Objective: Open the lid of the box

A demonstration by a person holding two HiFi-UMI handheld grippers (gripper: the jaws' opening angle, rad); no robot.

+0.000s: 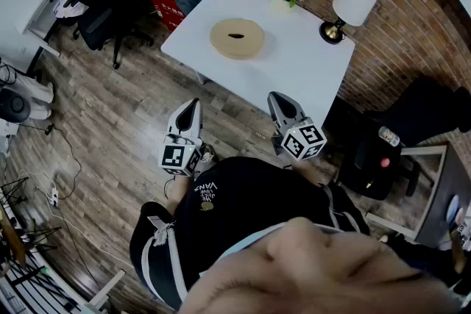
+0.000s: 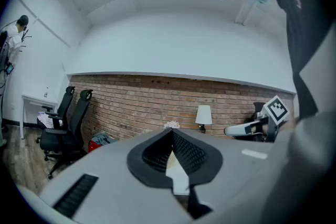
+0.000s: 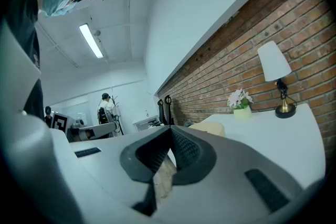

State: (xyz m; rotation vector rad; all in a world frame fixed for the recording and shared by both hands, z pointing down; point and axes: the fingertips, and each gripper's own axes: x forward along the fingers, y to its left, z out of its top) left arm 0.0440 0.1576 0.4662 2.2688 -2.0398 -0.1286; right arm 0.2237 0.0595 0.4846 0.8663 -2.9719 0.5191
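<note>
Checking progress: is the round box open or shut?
Shut: the tan lid covers the round box fully, on the white table.

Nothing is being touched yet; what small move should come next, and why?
Probably step forward, bringing both grippers toward the round tan lidded box on the white table: the left gripper and right gripper are shut and empty, well short of it.

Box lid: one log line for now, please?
round tan box: closed, untouched | left tongs: shut, empty | right tongs: shut, empty
</note>
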